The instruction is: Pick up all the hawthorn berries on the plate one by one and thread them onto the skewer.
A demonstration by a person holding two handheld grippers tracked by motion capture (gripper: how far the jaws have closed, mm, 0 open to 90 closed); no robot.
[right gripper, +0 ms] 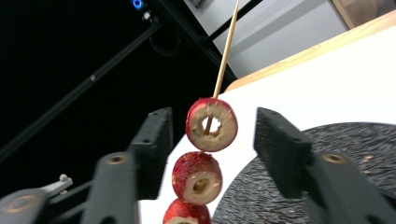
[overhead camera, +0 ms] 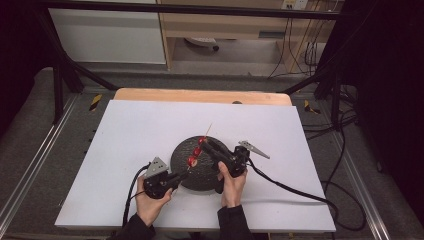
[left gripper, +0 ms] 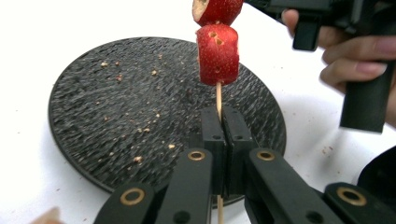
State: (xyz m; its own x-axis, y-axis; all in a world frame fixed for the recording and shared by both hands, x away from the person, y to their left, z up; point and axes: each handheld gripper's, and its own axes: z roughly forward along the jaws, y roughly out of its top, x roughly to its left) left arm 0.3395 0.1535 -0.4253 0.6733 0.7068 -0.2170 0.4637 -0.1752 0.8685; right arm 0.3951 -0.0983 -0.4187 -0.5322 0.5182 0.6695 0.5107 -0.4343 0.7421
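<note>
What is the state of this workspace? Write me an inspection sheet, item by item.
Surface: white table top, wooden edge at the far side.
Job's things: wooden skewer threaded with cored red fruit pieces, held tilted above a black plate.
Clutter: crumbs on the plate and a few on the table near it.
Grippers: left hand-held gripper shut on the skewer's lower end; right hand-held gripper open, its jaws either side of the fruit, not touching it.
Cables: one black cable trails from each gripper across the table; more lie on the floor at right.
Surroundings: dark frame bars, wooden shelving behind.
</note>
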